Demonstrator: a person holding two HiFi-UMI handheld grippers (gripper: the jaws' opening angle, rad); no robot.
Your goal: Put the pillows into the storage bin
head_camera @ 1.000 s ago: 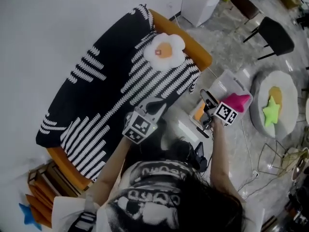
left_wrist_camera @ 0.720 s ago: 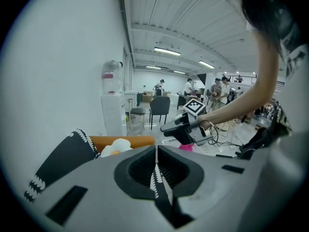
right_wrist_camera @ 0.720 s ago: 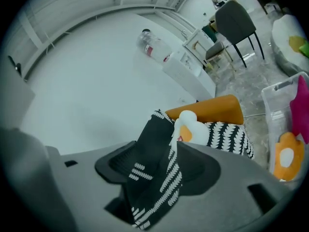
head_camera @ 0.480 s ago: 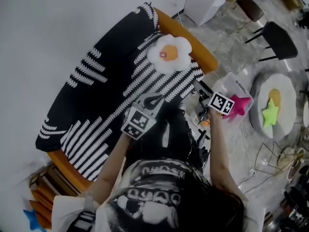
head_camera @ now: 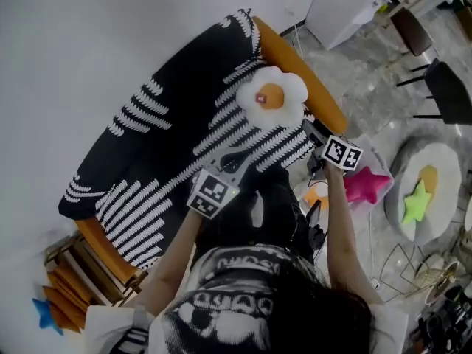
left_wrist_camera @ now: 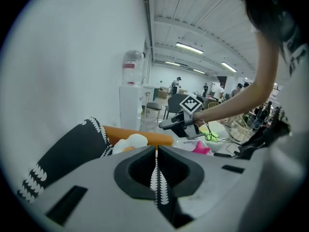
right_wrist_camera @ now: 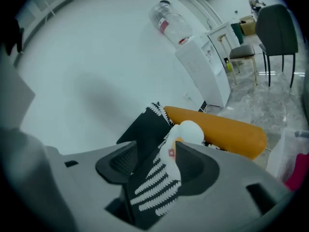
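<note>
A fried-egg pillow (head_camera: 271,98) lies on the black-and-white striped blanket (head_camera: 162,146) that covers the orange sofa (head_camera: 295,57). My right gripper (head_camera: 310,133) hovers just right of the pillow. It is open, and the right gripper view shows the egg pillow (right_wrist_camera: 186,132) and blanket through its gap (right_wrist_camera: 155,149). My left gripper (head_camera: 240,155) is over the blanket, below the pillow, shut with nothing in it (left_wrist_camera: 155,151). A pink star pillow (head_camera: 366,185) lies in the clear storage bin (right_wrist_camera: 285,151) on the floor.
A green star pillow (head_camera: 414,201) rests on a round egg-shaped cushion (head_camera: 435,161) at the right. A white water dispenser (head_camera: 346,6) and dark chairs (head_camera: 450,87) stand beyond the sofa's end. Cables lie on the floor by the bin. A wooden rack (head_camera: 81,271) stands at the sofa's near end.
Both grippers have moved toward the sofa and the egg pillow. The right gripper has left the bin, where the pink star stays behind.
</note>
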